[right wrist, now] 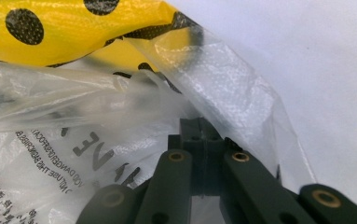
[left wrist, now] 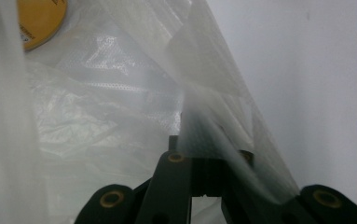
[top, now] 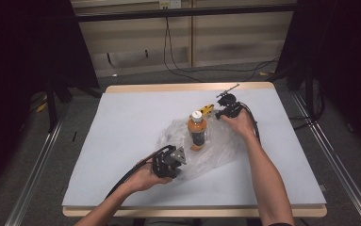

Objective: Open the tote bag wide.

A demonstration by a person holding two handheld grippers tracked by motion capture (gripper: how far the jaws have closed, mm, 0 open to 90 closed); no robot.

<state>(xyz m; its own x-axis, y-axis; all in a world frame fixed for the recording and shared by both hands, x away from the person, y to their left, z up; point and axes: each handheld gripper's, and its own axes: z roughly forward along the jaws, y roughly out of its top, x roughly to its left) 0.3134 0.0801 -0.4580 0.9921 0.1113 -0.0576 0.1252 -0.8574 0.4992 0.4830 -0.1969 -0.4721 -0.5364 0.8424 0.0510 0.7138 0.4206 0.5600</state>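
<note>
Clear plastic bag (top: 206,148) crumpled mid-table (top: 121,122), with orange bottle (top: 197,131) lying on or in it, white cap toward far edge. Yellow spotted packet (top: 208,109) just beyond the bottle. Left tool (top: 172,162) at bag's near-left corner; right tool (top: 228,111) at bag's far-right corner, beside the packet.

Left gripper view: jaws closed, pinching a fold of film (left wrist: 223,140) that rises taut from the tips; orange bottle base (left wrist: 38,21) off to upper left of the fold.

Right gripper view: jaws shut on bag rim (right wrist: 241,107), printed warning text on film just left; yellow packet (right wrist: 73,32) above the bag, touching or under the film, cannot tell which.

Judgement: bag mouth being spread. Best to pull the two pinched corners apart evenly, low over the table, without jerking, lest thin film slip or tear and the bottle roll.
</note>
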